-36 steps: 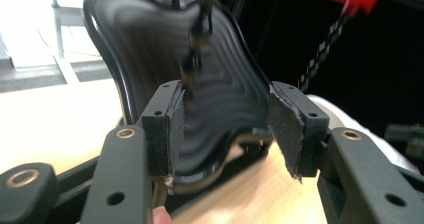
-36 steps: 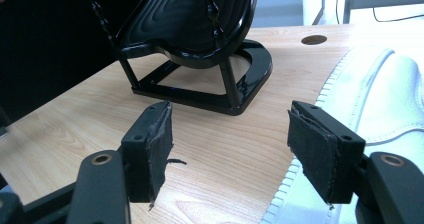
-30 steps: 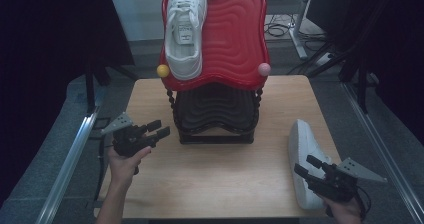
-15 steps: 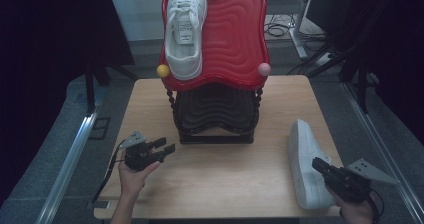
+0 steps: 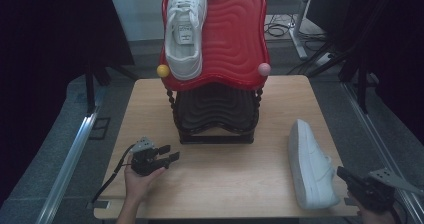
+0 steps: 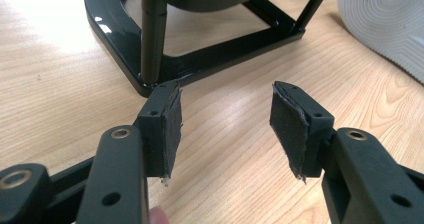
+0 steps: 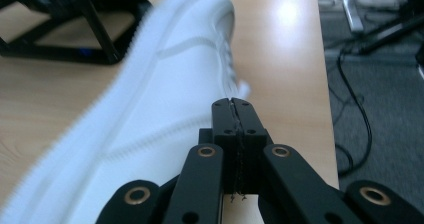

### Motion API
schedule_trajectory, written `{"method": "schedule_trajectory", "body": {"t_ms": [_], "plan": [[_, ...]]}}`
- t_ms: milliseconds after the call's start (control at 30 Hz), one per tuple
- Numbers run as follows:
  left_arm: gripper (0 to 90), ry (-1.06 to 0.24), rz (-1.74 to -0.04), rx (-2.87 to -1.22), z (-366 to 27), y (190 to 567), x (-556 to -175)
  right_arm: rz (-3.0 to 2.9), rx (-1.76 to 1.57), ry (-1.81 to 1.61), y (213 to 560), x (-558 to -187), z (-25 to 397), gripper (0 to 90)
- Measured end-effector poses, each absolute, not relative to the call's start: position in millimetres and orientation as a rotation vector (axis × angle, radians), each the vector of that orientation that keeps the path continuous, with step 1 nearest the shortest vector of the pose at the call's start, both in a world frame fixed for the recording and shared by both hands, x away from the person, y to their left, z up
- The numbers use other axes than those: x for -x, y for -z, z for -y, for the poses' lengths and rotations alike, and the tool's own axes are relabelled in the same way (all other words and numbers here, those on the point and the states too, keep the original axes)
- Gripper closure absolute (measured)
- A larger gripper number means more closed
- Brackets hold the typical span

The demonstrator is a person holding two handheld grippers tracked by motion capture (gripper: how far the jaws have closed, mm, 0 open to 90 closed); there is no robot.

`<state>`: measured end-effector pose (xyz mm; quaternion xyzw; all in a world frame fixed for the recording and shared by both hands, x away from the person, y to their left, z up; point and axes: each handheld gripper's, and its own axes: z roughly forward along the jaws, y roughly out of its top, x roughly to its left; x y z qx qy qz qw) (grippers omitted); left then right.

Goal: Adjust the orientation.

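Note:
A white shoe (image 5: pixel 186 31) rests on the left half of the red top shelf (image 5: pixel 235 39) of a rack. A second white shoe (image 5: pixel 311 165) lies on its side on the wooden table (image 5: pixel 235 179) at the right, seen blurred up close as the shoe (image 7: pixel 150 109) in the right gripper view. My right gripper (image 5: pixel 344 175) sits just right of that shoe near the front edge; it (image 7: pixel 233 106) is shut with nothing between its jaws. My left gripper (image 5: pixel 169 158) is low at the front left, in front of the rack. It (image 6: pixel 225 116) stands open and holds nothing.
The rack's black lower shelf (image 5: pixel 216 109) and black base frame (image 6: pixel 215 59) stand mid-table. A yellow knob (image 5: pixel 163 71) and a pink knob (image 5: pixel 264 69) mark the red shelf's corners. Cables (image 7: pixel 357 114) lie on the grey floor past the table's right edge.
My left gripper has moved toward the table's front edge and lower. My right gripper has pulled back to the right, away from the lying shoe.

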<state>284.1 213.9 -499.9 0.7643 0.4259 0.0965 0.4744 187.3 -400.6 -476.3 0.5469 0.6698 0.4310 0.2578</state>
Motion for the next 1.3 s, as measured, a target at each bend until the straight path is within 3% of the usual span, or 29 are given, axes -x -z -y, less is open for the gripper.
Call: {"method": "schedule_trajectory", "body": {"t_ms": [300,533,733,833,1300], "plan": [[46.9,-0.281,-1.048,-1.906,-214.1,501.1,-281.2,-1.871,-1.553,-1.233,511.4,-173.9,407.8,89.4],[46.9,-0.277,-1.043,-1.895,-215.0,500.0,-280.0,-1.963,-1.474,-1.272,515.3,-186.4,393.7,89.4],[46.9,-0.274,-1.043,-1.897,-214.7,501.4,-280.0,-1.955,-1.445,-1.284,511.6,-185.6,394.2,89.3],[47.0,-0.207,-1.063,-1.835,-220.7,504.9,-280.2,-1.957,-1.422,-1.294,507.2,-185.8,391.5,89.3],[47.0,-0.242,-1.07,-1.851,-227.0,502.2,-275.0,-2.045,-1.277,-1.323,476.5,-192.9,348.0,88.5]]}}
